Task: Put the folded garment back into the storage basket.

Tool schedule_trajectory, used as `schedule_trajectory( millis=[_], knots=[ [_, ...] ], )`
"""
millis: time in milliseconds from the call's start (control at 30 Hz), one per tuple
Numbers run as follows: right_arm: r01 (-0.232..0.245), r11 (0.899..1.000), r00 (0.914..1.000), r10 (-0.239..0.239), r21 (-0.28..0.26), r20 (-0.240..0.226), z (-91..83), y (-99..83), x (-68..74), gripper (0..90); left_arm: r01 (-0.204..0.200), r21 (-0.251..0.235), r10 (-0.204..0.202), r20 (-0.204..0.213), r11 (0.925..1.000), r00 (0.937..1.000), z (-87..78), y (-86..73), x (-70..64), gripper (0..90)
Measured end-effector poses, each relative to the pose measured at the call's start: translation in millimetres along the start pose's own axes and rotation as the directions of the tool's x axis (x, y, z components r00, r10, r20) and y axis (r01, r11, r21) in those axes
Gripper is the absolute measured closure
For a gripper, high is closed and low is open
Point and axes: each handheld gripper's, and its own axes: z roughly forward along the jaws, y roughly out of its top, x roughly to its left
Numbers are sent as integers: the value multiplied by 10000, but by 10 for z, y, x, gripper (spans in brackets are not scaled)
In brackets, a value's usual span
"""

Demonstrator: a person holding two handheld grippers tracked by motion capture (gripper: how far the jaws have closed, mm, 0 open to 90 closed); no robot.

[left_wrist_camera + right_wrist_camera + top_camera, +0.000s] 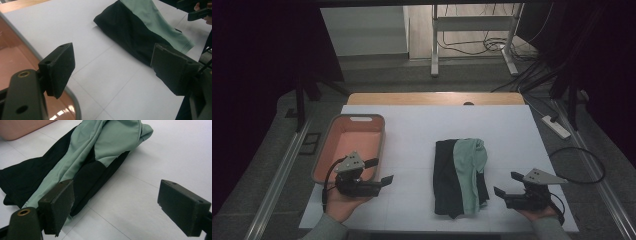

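A folded black cloth garment (pixel 447 180) lies flat on the white table, its long side running away from the person. A crumpled pale green cloth garment (pixel 469 165) lies draped on top of it, covering its right half lengthwise.

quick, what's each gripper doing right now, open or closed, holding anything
Left gripper: open, holding nothing, beside the pink plastic bin.
Right gripper: open, holding nothing, beside the folded black and mint-green garment.
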Motion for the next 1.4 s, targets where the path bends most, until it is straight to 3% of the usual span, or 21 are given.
schedule_trajectory(
  millis=[500,1400],
  knots=[
    [-47,10000,10000,47,63,-58,11,-7,-5,142,29,153,-34,353,9999,9994,236,151,-21,190],
    [-51,9997,9999,54,234,-139,40,-13,-5,144,-104,561,68,635,9984,9980,523,259,-87,185]
  ],
)
